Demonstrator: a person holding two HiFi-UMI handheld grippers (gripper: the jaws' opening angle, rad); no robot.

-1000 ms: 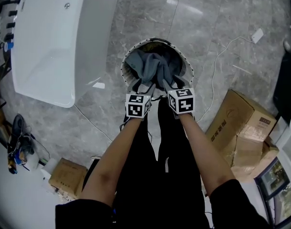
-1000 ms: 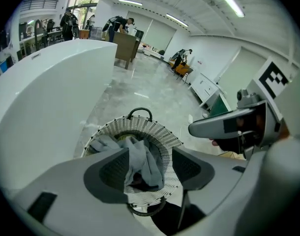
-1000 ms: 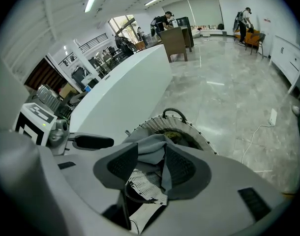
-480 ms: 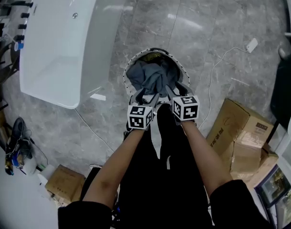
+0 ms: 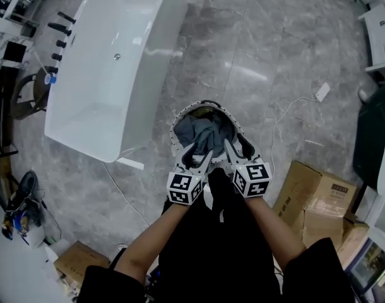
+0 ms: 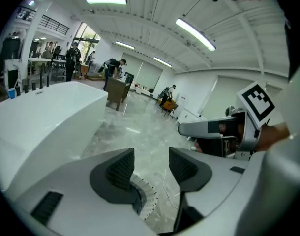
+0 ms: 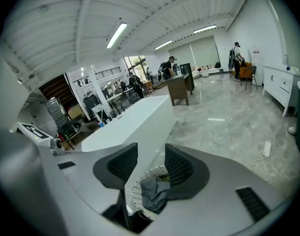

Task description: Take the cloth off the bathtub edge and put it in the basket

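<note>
Left hand-held gripper (image 6: 151, 166), empty, jaws just narrowing; box (image 5: 312, 191) print unreadable.

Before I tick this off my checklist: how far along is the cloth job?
Done: the cloth lies in the basket; the bathtub edge is bare. In hand: nothing; left gripper, jaws just closing slightly, and right gripper are open, empty. Remaining: nothing visible.

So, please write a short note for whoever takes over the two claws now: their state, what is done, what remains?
The left claw is open and empty; its jaws have just been closing a little, with nothing between them. The right claw is open and empty. Both hang over the basket.
The cloth lies in the basket; none shows on the bathtub edge.
Done: cloth moved. To do: nothing, it seems.
</note>
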